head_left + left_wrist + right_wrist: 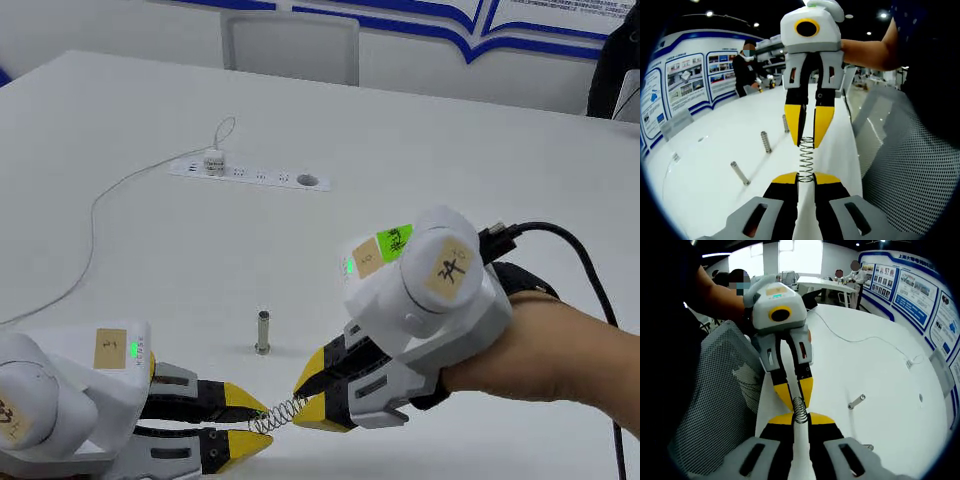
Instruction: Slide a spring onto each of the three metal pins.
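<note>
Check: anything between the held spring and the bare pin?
Nothing visible. The spring is held at its ends by the left gripper and right gripper. The bare pin stands upright just beyond, with open white table between.

I see a thin steel coil spring (pixel 278 412) stretched level just above the counter (pixel 420 160) by its near edge. One end is pinched in the left tongs (pixel 262 422) and the other in the right tongs (pixel 300 408). Three short grey pins (pixel 765 142) stand upright in a row, well apart. The nearest is smooth; the other two look ribbed, and I can't tell why.
</note>
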`<state>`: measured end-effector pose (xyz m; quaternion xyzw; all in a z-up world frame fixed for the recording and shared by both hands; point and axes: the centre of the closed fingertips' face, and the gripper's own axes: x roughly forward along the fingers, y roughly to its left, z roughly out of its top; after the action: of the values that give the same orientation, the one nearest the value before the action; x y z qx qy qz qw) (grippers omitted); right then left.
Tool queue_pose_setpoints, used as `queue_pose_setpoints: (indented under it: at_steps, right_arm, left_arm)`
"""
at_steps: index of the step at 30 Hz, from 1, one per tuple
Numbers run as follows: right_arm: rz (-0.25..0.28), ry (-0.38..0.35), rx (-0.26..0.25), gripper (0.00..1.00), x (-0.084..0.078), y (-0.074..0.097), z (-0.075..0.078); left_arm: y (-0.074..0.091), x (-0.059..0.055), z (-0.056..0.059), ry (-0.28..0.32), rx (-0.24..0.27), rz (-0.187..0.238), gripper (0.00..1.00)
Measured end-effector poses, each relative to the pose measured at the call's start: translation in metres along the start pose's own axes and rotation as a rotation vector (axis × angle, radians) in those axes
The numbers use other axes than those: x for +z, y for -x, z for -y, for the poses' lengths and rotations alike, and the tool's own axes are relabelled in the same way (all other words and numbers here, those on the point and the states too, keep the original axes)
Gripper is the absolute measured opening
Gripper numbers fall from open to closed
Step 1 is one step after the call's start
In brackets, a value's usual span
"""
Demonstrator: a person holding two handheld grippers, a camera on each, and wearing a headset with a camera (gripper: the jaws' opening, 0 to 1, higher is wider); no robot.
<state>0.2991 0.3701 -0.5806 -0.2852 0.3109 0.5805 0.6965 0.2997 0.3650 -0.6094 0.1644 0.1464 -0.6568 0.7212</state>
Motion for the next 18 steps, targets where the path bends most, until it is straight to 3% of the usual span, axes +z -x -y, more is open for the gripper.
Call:
queue_pose_setpoints:
  at_steps: [18]
  right_arm:
    - [0.096,0.015,-0.016,0.11,0.03,-0.006,-0.002]
  left_arm:
    - [-0.005,0.008,-0.001,0.013,0.006,0.023,0.11]
